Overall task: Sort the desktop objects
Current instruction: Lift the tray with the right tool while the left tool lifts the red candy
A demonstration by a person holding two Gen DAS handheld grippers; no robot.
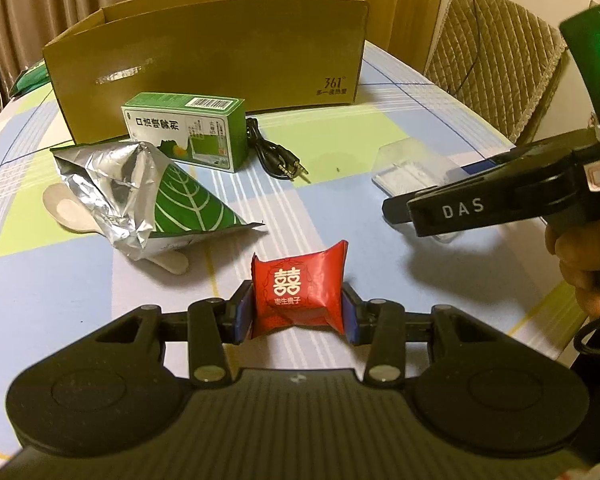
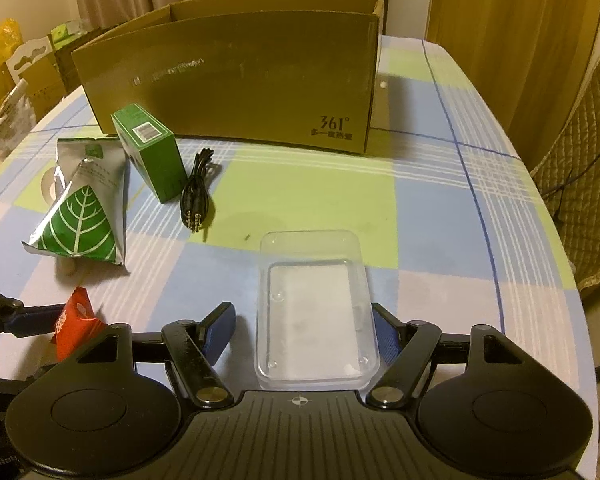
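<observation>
My left gripper (image 1: 298, 314) is shut on a red candy packet (image 1: 300, 290), which also shows in the right wrist view (image 2: 74, 326), just above the tablecloth. My right gripper (image 2: 304, 330) is open around a clear plastic case (image 2: 316, 312) lying on the table; the left finger stands apart from it, the right finger is close to its edge. The case shows behind the right gripper in the left wrist view (image 1: 410, 168). A green medicine box (image 1: 188, 136), a silver-green leaf pouch (image 1: 156, 196), a black audio cable (image 1: 276, 152) and a wooden spoon (image 1: 72, 210) lie ahead. A cardboard box (image 1: 208, 56) stands open behind them.
The table wears a checked blue, green and white cloth (image 2: 440, 220). A padded chair (image 1: 496, 60) stands at the right edge. Bags and cartons (image 2: 16, 92) sit beyond the far left of the table. Curtains hang behind.
</observation>
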